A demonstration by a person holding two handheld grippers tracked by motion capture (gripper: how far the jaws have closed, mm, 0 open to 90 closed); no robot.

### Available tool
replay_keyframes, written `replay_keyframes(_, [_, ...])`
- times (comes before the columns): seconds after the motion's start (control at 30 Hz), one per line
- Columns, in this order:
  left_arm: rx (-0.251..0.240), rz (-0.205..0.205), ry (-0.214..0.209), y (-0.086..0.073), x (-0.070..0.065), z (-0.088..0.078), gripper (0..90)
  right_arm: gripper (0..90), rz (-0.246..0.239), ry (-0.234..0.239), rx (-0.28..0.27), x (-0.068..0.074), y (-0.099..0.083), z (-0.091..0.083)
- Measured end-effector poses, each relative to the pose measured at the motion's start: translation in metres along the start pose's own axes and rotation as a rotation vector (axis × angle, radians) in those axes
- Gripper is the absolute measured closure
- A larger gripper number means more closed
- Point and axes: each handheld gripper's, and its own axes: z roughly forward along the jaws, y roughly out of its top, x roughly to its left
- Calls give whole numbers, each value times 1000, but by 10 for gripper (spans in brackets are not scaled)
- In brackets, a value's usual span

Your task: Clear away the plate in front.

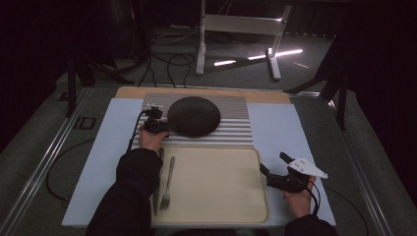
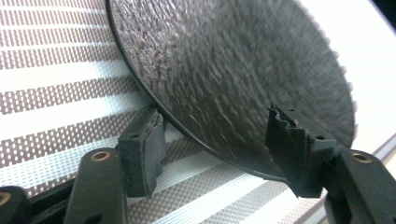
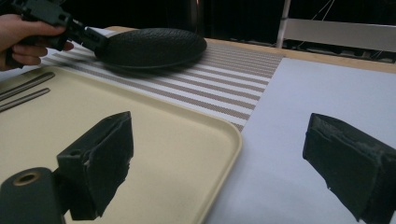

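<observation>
Left gripper straddles the nine-o'clock rim of the dark upside-down plate on the striped mat, jaws not yet pinching. Next: clamp and lift. Right gripper waits open beside the tray.

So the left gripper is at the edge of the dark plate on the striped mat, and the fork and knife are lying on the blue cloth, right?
Not quite. The high view shows the fork and knife lying on the cream tray, along its left side. The rest holds.
</observation>
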Motion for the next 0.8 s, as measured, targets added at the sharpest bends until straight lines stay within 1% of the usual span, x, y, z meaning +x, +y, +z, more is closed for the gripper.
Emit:
replay_keyframes(0.07, [-27, -34, -40, 3, -2, -1, 429, 87, -3, 0, -1, 0, 0, 0])
replay_keyframes(0.1, [-35, -49, -46, 4, -4, 0, 435, 87, -1, 0, 1, 0, 0, 0])
replay_keyframes(0.17, [-38, -75, -40, 6, -8, 4, 464, 89, -3, -2, 4, 0, 0, 1])
replay_keyframes(0.27, [-29, -117, -39, 7, -13, 11, 472, 89, -1, -7, 13, 0, 0, 1])
replay_keyframes(0.33, [-18, -140, -24, 8, -16, 14, 534, 90, 0, -10, 11, 0, 0, 0])
replay_keyframes(0.37, [-19, -158, -23, 9, -17, 15, 567, 90, 0, -10, 8, 0, 0, 0])
replay_keyframes(0.4, [-23, -192, -26, 9, -17, 16, 615, 90, 1, -12, 9, -1, 0, 0])
replay_keyframes(0.43, [-28, -237, -38, 9, -16, 15, 657, 90, 1, -14, 10, -1, 0, 0])
replay_keyframes(0.47, [-29, -284, -45, 10, -16, 15, 681, 90, 0, -14, 10, -1, 0, -1])
replay_keyframes(0.5, [-24, -317, -41, 10, -15, 15, 706, 90, -1, -15, 10, -1, 0, -1])
replay_keyframes(0.57, [-26, -378, -57, 10, -14, 14, 754, 90, 0, -16, 10, -2, 0, -1])
replay_keyframes(0.63, [-28, -387, -44, 11, -16, 13, 777, 90, 0, -17, 9, -2, 0, -1])
replay_keyframes(0.7, [-35, -411, -49, 10, -18, 12, 792, 90, 1, -20, 9, -2, 0, -2])
replay_keyframes(0.73, [-40, -414, -43, 11, -19, 11, 801, 90, 2, -20, 9, -2, 0, -1])
replay_keyframes(0.8, [-47, -407, -31, 12, -22, 10, 818, 90, 0, -21, 11, -1, 0, -2])
